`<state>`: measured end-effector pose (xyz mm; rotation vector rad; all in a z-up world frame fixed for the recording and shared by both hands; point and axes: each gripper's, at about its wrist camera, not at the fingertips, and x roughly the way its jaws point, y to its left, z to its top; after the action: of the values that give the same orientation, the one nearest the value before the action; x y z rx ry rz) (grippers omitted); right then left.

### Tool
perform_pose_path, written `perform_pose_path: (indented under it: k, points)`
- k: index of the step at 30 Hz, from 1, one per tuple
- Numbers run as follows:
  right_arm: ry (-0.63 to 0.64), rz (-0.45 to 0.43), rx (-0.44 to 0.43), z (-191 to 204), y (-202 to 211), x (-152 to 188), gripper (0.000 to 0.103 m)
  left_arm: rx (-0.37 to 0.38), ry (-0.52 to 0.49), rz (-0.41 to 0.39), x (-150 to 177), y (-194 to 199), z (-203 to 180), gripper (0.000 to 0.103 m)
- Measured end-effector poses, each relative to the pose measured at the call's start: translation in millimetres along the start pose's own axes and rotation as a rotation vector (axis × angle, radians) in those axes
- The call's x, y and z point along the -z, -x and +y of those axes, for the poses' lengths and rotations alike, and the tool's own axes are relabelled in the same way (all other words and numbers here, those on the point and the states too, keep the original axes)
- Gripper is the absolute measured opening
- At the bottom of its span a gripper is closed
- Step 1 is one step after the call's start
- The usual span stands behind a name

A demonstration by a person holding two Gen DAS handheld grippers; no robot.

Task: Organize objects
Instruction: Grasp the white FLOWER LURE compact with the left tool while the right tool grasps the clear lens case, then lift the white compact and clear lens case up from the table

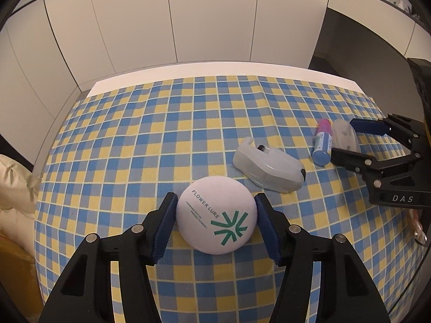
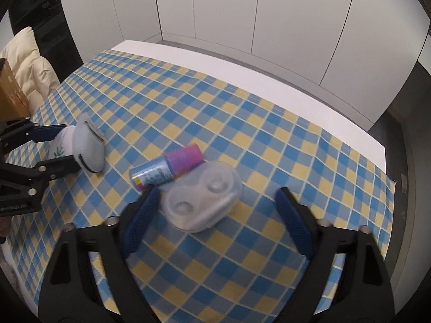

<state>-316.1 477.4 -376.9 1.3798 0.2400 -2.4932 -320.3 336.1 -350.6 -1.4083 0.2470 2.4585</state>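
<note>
Step in hand: a two-handed pick-up, both tools down at the blue-and-yellow checked tablecloth (image 1: pixel 188 113).

Your left gripper (image 1: pixel 215 222) had its blue pads against both sides of the round white pressed-powder compact with the green star mark (image 1: pixel 215 215), at lower centre of the left wrist view; I read that as clamped on it.

Your right gripper (image 2: pixel 215 215) stood apart around the clear oval plastic case with two round wells (image 2: pixel 203 202), centre of the right wrist view. The left pad was at the case's edge, the right pad clear of it. That frame was blurred, so actual contact on the left pad is uncertain.

The small blue bottle with the pink cap (image 2: pixel 167 169) lay on its side just behind the case, touching or nearly so. The translucent lidded box (image 1: pixel 269 167) sat just beyond the compact.

Next move, as I judged it: close the right jaws squarely on the case without nudging the bottle, then lift both.
</note>
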Motion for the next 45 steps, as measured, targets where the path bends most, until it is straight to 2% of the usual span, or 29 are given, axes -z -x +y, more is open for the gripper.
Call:
perform_pose_path:
  k: [1,3,14,20,23,26,33,36,45]
  points:
    - [-0.001,-0.005,0.001,2.3,1.2,0.9,0.071,-0.001,0.000,-0.001,-0.1,0.0,-0.2,0.059]
    - [-0.019,-0.010,0.014,2.0,3.0,1.7,0.055,-0.002,0.003,-0.002,-0.4,-0.1,-0.5,0.059]
    - [-0.207,-0.004,0.004,2.8,27.6,27.7,0.055,-0.012,0.032,0.036,-0.9,2.1,3.3,0.058]
    - [-0.291,0.029,0.060,17.5,48.3,41.2,0.054,-0.036,0.104,0.062,4.0,14.8,20.8,0.058]
    - [-0.330,0.070,0.116,23.8,59.8,43.4,0.054,-0.073,0.128,0.058,2.8,31.0,28.6,0.058]
    - [-0.338,0.068,0.175,33.3,78.5,43.6,0.054,-0.071,0.147,0.047,-0.5,50.4,34.8,0.058]
    - [-0.372,0.047,0.190,46.2,129.5,31.7,0.055,-0.084,0.130,-0.003,-17.7,113.7,38.2,0.058]
    - [-0.394,0.037,0.231,50.2,153.2,17.5,0.055,-0.096,0.108,-0.026,-30.8,139.4,32.3,0.058]
    - [-0.434,-0.045,0.259,54.9,235.3,-23.4,0.055,-0.105,0.109,-0.094,-57.0,217.6,32.2,0.058]
